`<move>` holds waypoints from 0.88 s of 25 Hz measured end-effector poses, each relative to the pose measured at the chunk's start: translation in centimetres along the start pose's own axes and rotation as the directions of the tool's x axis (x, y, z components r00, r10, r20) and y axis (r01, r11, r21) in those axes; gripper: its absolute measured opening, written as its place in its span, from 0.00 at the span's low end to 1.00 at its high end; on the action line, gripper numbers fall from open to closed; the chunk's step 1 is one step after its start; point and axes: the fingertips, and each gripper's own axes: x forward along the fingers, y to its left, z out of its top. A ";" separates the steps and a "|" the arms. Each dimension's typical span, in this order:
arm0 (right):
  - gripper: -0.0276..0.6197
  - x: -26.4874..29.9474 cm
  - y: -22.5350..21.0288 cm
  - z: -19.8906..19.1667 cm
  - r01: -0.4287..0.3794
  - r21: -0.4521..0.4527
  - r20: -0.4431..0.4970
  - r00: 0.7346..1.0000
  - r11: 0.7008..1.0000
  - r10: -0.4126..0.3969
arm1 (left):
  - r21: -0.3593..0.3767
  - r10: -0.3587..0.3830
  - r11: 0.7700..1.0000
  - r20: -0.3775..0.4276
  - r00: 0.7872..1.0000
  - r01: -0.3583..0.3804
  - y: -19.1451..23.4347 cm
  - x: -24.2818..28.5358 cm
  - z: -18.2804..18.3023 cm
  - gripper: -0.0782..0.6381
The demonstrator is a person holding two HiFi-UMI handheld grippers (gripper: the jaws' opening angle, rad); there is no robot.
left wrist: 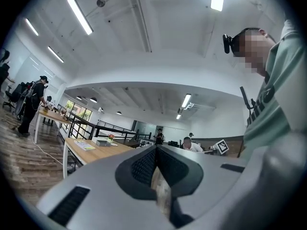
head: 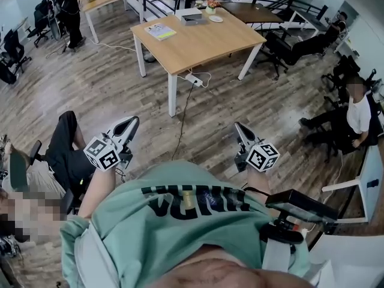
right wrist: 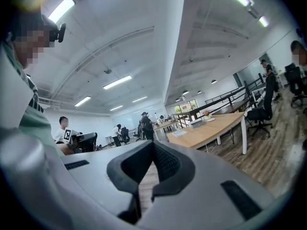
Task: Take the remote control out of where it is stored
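Closed up tight with nothing in them, left gripper (head: 132, 121) and right gripper (head: 239, 126) alike. Way ahead of both: box (head: 192, 18) on table (head: 204, 41), contents too small to tell.

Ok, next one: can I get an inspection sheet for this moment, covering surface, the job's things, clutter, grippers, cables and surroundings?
Surface: wooden table stands ahead across the plank floor, well apart from both grippers.
Job's things: nothing seen.
Clutter: booklet, grey box, potted plant and small dish on the table.
Grippers: left gripper and right gripper held level in front of the person's chest, jaws together, nothing between them.
Cables: power strip on the floor under the table; a dark cable runs from it toward the person.
Surroundings: open office; seated person at right, standing person at a far desk.
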 end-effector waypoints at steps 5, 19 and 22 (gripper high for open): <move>0.05 -3.0 -4.1 0.0 0.004 0.016 -0.006 1.000 1.000 -0.004 | -0.003 -0.005 1.000 -0.018 1.000 0.005 -3.1 3.7 -1.7 0.12; 0.05 -3.0 -10.1 -1.6 0.002 0.075 -0.045 0.999 0.997 0.002 | -0.020 -0.021 1.000 -0.062 0.998 0.020 -4.0 9.9 -4.2 0.12; 0.05 -0.7 -10.0 -1.9 0.009 0.073 -0.067 0.998 0.997 -0.004 | -0.042 -0.025 0.999 -0.055 0.998 0.023 -1.6 10.1 -4.1 0.12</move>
